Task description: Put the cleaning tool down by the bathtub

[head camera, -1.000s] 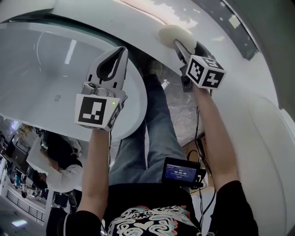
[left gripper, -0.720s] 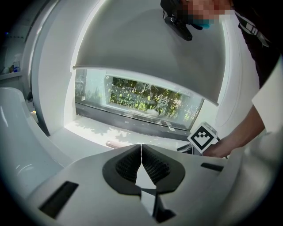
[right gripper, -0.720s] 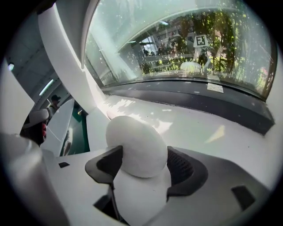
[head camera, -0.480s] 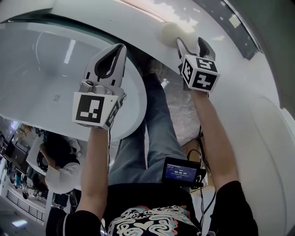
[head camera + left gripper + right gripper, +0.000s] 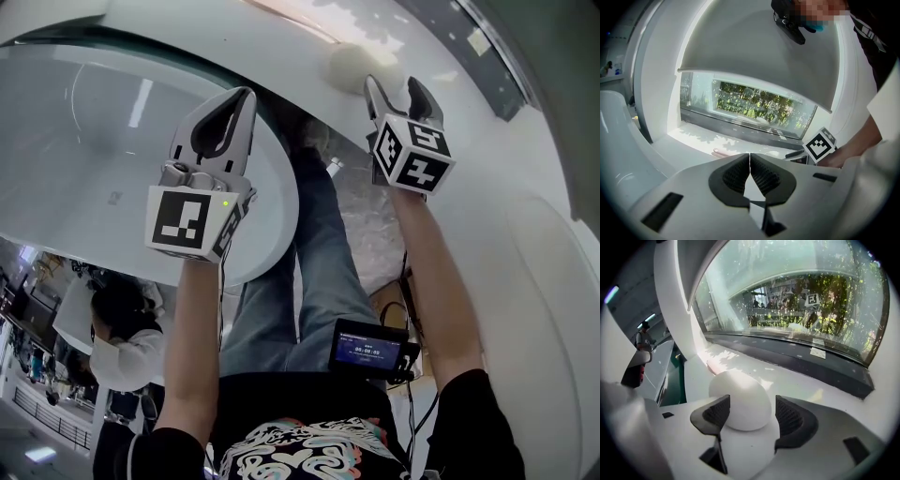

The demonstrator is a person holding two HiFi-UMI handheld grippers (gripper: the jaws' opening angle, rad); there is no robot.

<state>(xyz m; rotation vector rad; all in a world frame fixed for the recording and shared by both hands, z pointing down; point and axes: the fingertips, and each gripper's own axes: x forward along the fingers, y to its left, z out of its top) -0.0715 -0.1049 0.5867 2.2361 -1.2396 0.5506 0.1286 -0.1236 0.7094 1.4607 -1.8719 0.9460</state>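
White ledge (image 5: 806, 380): cleaning tool (image 5: 740, 397) lying; right hand-held gripper (image 5: 751, 405) jaws spread around it.

The left gripper (image 5: 246, 94) and right gripper (image 5: 394, 84) have pale grey shells, black ribbed pads (image 5: 717, 413) and black-and-white marker cubes (image 5: 192, 220). At six o'clock is a black printed T-shirt (image 5: 300, 445), above it blue jeans (image 5: 323, 253).

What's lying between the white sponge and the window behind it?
Behind the sponge comes bare white ledge, then the dark sill with a small pale label, then the window. The right gripper view shows this.
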